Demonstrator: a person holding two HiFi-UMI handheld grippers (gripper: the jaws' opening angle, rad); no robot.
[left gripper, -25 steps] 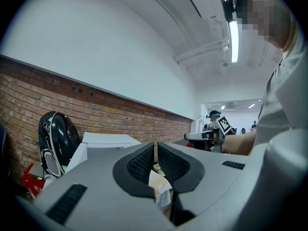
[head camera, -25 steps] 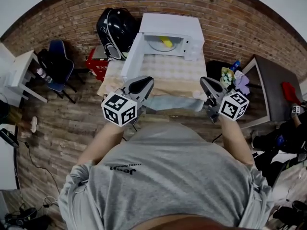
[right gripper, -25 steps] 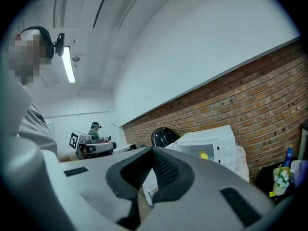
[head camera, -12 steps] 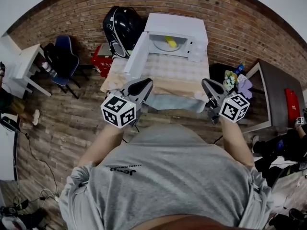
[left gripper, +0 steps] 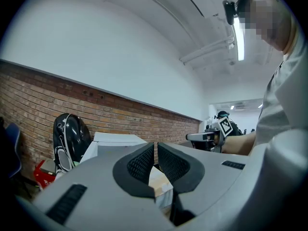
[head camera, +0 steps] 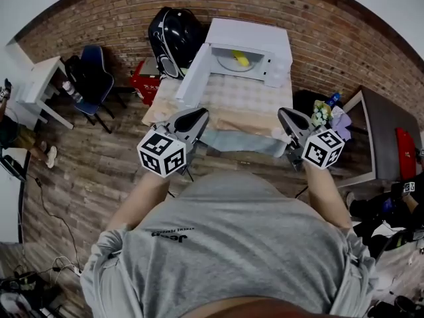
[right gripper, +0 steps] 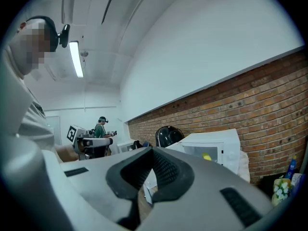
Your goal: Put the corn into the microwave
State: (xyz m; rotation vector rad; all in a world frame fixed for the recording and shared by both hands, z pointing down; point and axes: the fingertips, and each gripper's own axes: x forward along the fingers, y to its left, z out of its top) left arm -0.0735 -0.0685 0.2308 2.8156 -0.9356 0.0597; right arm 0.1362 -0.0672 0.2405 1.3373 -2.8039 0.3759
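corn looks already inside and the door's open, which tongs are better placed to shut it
Left, probably. The open door hangs out on the microwave's left side, ahead of the left tongs; the right tongs would have to reach across. Both tongs are shut and empty.

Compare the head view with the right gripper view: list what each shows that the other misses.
Head view only: the blue chair, the red box and the wood floor. Right gripper view only: the ceiling light strip and a distant second person. Both: the white microwave with the yellow corn inside, and the black helmet beside it.
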